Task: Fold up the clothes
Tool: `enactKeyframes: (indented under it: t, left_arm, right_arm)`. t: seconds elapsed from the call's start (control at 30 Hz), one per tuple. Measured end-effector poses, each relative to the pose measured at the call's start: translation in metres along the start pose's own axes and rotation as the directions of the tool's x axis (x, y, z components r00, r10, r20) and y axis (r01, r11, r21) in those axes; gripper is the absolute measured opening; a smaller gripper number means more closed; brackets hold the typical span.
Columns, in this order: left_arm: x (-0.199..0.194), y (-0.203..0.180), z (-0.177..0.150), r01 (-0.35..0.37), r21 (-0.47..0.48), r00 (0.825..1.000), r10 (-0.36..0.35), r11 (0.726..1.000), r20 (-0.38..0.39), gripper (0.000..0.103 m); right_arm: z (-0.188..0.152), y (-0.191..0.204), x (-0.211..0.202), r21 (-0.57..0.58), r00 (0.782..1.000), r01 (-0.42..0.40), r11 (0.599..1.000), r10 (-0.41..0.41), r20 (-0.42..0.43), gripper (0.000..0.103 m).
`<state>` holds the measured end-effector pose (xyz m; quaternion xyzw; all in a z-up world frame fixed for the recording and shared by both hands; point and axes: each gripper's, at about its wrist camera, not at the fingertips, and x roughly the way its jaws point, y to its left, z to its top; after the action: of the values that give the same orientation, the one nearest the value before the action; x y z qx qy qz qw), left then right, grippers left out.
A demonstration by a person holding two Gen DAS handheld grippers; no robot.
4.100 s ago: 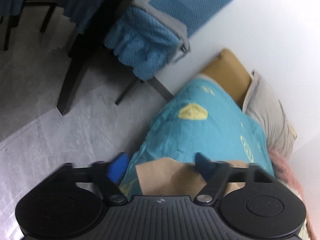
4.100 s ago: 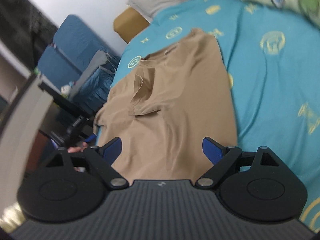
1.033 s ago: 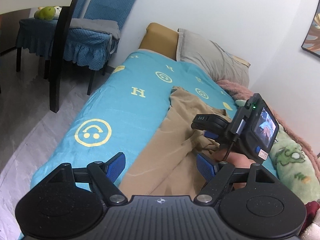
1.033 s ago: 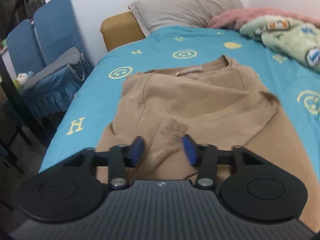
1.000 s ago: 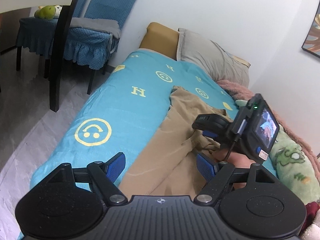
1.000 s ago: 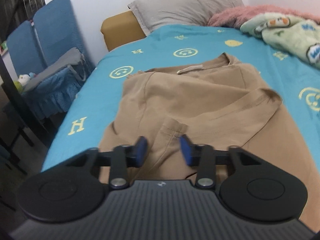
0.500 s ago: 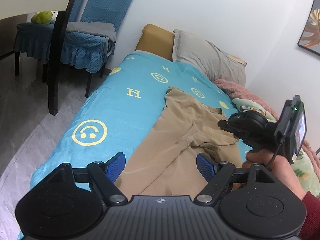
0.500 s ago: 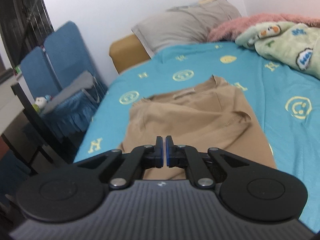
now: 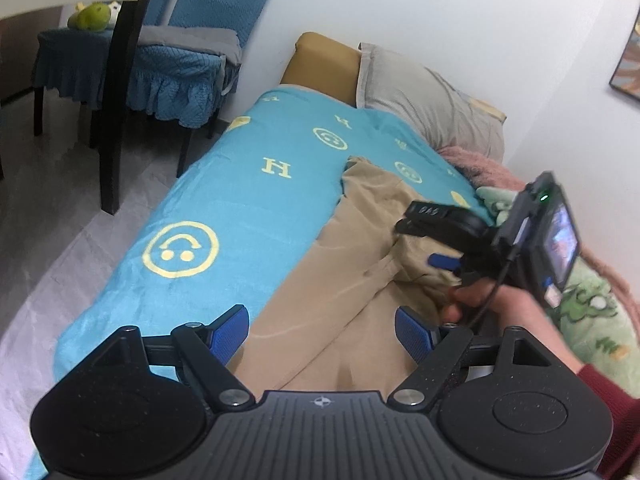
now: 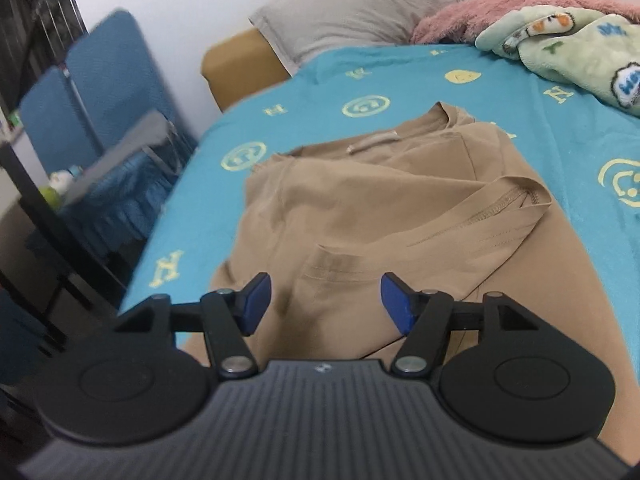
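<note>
A tan T-shirt (image 10: 360, 208) lies on a bed with a turquoise sheet (image 10: 400, 76). Its two sleeves are folded in over the body, and a sleeve hem (image 10: 336, 270) lies just ahead of my right gripper (image 10: 326, 300). That gripper is open and empty, low over the shirt. In the left wrist view the shirt (image 9: 352, 256) runs up the bed. My left gripper (image 9: 320, 326) is open and empty above the shirt's lower part. The right gripper (image 9: 436, 240) shows there too, held over the shirt's middle.
A grey pillow (image 9: 428, 96) and a tan cushion (image 9: 320, 56) lie at the bed head. A pink blanket (image 10: 500, 12) and a green printed blanket (image 10: 568, 44) lie along the bed's right side. Blue-covered chairs (image 9: 176, 60) and a dark table leg (image 9: 116, 100) stand on the grey floor left of the bed.
My right gripper was shut half a second ago and is now open, lower and closer to the shirt. The sleeve it closed on lies folded across the shirt. The left gripper stayed open.
</note>
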<state>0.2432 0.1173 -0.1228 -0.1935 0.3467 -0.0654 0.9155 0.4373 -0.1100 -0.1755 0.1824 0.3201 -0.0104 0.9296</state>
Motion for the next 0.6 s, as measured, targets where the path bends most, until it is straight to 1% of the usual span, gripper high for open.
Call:
enactKeyframes:
  t: [0.03,0.07,0.1,0.13,0.2,0.37,0.47,0.53,0.6]
  left_arm:
    - [0.002,0.0,0.0,0.008,-0.007,1.0,-0.008,1.0,-0.003,0.082]
    - [0.005,0.0,0.0,0.011,-0.007,1.0,-0.011,1.0,-0.008,0.082]
    - [0.006,-0.001,-0.001,0.009,-0.003,1.0,-0.009,1.0,-0.011,0.082]
    - [0.007,-0.002,-0.001,0.004,0.004,1.0,-0.004,1.0,-0.013,0.082]
    - [0.007,-0.003,-0.002,0.004,0.013,1.0,-0.004,1.0,-0.01,0.082]
    - [-0.001,-0.008,-0.004,0.018,0.029,1.0,-0.019,0.999,0.017,0.082]
    - [-0.004,-0.01,-0.005,0.036,0.024,0.999,-0.036,0.999,0.022,0.082]
    - [-0.003,-0.012,-0.007,0.031,0.039,0.999,-0.031,0.999,0.017,0.082]
    - [-0.001,-0.015,-0.009,0.025,0.059,1.0,-0.026,0.998,0.013,0.082]
  right_arm:
    - [0.0,-0.001,0.004,0.0,1.0,-0.002,1.0,0.002,-0.007,0.052]
    - [0.0,-0.001,0.006,-0.007,1.0,0.0,1.0,0.0,-0.012,0.037]
    - [0.0,-0.001,0.008,-0.02,1.0,0.006,1.0,-0.006,-0.018,0.018]
    - [0.0,-0.001,0.008,-0.026,1.0,0.012,1.0,-0.013,-0.028,0.012]
    - [0.002,-0.006,0.002,-0.007,1.0,0.004,1.0,-0.004,-0.023,0.007]
    - [0.005,-0.026,-0.04,0.023,0.996,-0.036,0.999,0.034,0.079,0.006]
    - [0.003,-0.048,-0.058,0.041,0.994,-0.021,0.999,0.017,0.112,0.006]
    - [0.003,-0.062,-0.055,0.058,0.996,0.008,0.998,-0.013,0.087,0.007]
    - [0.005,-0.076,-0.047,0.099,0.999,0.022,0.995,-0.025,0.032,0.009]
